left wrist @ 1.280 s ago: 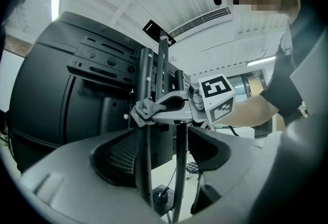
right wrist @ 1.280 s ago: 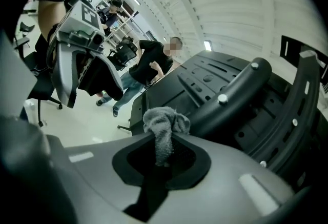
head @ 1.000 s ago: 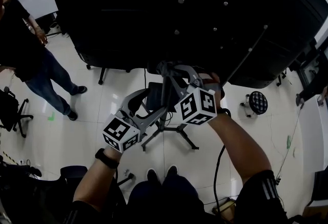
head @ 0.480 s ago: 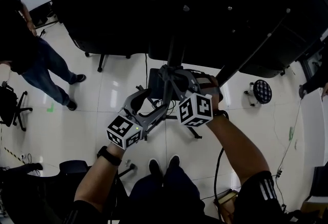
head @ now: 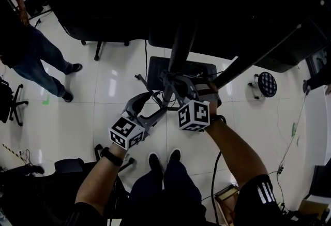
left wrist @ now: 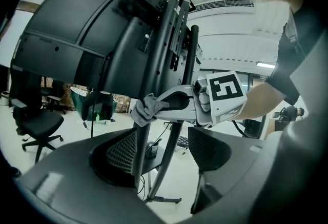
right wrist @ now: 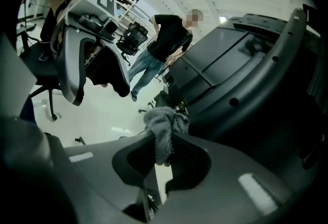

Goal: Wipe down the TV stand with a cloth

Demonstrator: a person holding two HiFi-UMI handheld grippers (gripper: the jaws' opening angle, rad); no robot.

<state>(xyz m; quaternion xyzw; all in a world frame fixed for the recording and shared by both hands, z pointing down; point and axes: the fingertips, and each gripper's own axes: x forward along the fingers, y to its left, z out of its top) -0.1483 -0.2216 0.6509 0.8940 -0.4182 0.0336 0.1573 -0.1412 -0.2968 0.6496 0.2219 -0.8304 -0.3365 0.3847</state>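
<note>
Grey cloth (right wrist: 164,128) bunched at the right gripper (right wrist: 161,156) tips, jaws pinched together on it, a tail of cloth hanging down between them. In the left gripper view the cloth sits against the black upright post (left wrist: 156,59) of the TV stand, below the TV's black back panel (left wrist: 66,28). Left gripper (left wrist: 161,154) jaws spread wide, holding nothing, with the post and a second slanted strut running through the gap; contact unclear. The only print is the black-and-white square markers on each gripper's cube (head: 193,115). White tiled floor (head: 77,116) below, an office chair (left wrist: 36,120) beyond the stand, and a person in black shirt and jeans (head: 26,49) standing well apart
</note>
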